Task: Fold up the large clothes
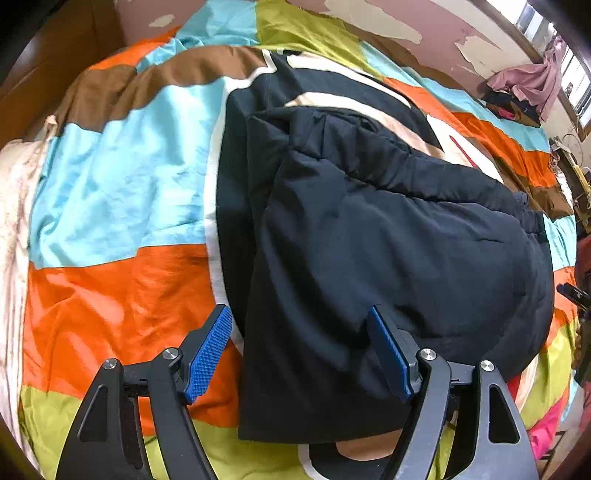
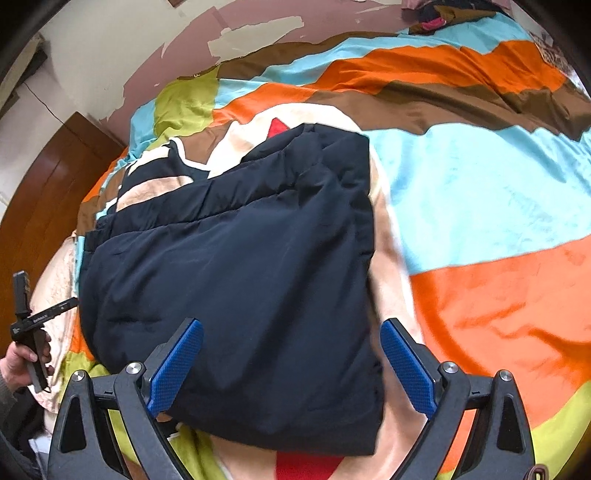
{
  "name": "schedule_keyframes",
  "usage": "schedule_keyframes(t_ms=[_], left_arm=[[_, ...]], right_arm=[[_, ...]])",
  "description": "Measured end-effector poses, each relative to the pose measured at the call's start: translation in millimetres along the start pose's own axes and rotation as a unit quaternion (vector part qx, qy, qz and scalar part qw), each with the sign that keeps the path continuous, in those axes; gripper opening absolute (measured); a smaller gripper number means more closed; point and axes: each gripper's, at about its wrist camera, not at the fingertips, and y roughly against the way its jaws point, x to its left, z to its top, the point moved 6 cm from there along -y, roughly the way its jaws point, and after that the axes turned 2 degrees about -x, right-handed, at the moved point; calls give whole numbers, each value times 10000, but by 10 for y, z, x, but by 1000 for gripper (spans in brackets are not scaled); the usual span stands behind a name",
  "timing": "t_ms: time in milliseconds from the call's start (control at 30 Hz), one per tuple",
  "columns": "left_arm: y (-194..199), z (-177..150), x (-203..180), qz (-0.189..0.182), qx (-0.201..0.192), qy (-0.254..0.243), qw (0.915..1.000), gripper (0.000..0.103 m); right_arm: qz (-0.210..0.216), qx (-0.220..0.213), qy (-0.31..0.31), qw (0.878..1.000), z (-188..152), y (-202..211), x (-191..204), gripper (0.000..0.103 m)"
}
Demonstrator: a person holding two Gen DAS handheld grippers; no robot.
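Left hand-held gripper [image 1: 299, 354]: jaws apart with blue ribbed pads, nothing pinched; the near left corner of the garment lies between and under them, so the hold looks let go.
Right hand-held gripper [image 2: 291, 363]: jaws spread wide, empty; poised over the garment's near right corner, pads not pressing the cloth.
Dark navy padded quilted jacket [image 1: 388, 240]: the task's item, directly ahead of both grippers, lying as a squared, doubled-up block; judged folded at least once and set down flat to keep its shape.
Black, cream and red fleece blanket [image 2: 388, 236]: beneath the jacket, showing past its edges on the left, right and far side.
Patchwork bed cover in orange, turquoise, lime and brown satin [image 1: 122, 177]: under everything, spreading outward to both sides and beyond.
Pink cloth heap [image 1: 524, 81]: far right corner, well apart.
Wall with peeling pink paint [image 2: 258, 33]: farthest back.
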Motion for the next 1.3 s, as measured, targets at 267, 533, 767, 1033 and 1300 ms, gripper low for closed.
schedule_keyframes(t_ms=[267, 533, 767, 1033, 1300], left_arm=[[-311, 118, 81, -435, 304, 289, 9982, 71], [-450, 337, 152, -1045, 380, 489, 9926, 72], [-699, 453, 293, -1420, 642, 712, 9852, 96], [-869, 437, 429, -1754, 727, 811, 9785, 102], [-670, 560, 342, -1558, 347, 237, 9869, 54]], right_arm=[[669, 749, -517, 9936, 94, -544, -357, 97], [1148, 1121, -754, 9842, 135, -809, -438, 100], [1454, 1272, -962, 9764, 149, -951, -504, 103], [1664, 1247, -958, 9734, 125, -971, -597, 103], [1719, 966, -422, 9795, 235, -909, -391, 61]])
